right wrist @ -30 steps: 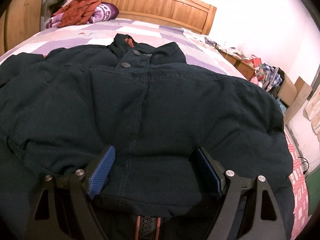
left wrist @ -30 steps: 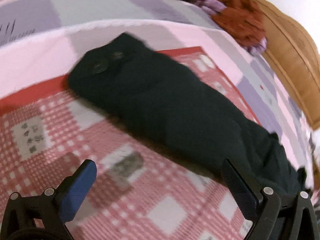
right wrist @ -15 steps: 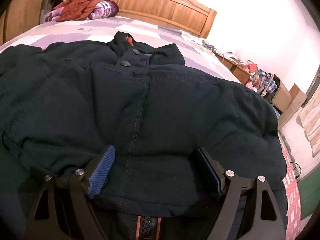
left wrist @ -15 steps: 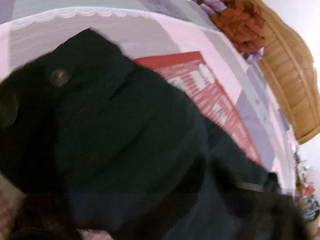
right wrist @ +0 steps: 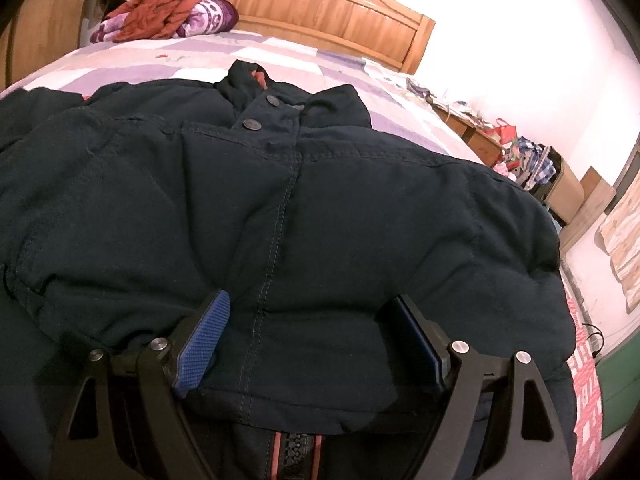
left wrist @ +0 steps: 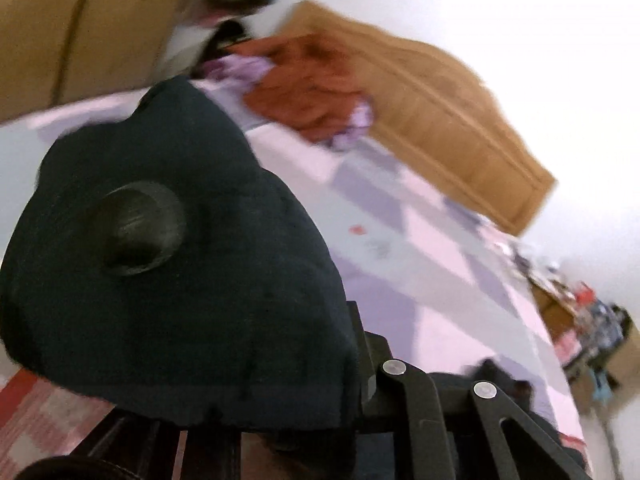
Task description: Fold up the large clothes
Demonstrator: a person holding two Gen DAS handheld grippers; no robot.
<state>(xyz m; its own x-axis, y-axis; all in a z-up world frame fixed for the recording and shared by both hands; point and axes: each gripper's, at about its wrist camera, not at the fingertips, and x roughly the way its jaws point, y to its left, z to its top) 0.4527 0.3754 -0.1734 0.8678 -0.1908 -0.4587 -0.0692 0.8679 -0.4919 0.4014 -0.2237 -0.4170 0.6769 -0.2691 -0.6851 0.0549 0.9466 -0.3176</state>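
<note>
Right gripper (right wrist: pixel 312 344) wide open, straddling jacket (right wrist: pixel 280 208) hem fold | left gripper (left wrist: pixel 280 412) buried under sleeve cuff (left wrist: pixel 168 248), grip state cannot tell | jacket spread on bed (right wrist: pixel 320 60), collar toward headboard | padded, bulky, soft, likely heavy; best pinched at seams or cuffs

One dark jacket (right wrist: pixel 280 208) lay at centre frame, with two snap buttons (right wrist: pixel 251 123) below its collar; one headboard (right wrist: pixel 320 12) and one rust-red garment (right wrist: pixel 160 4) appeared at upper left.
</note>
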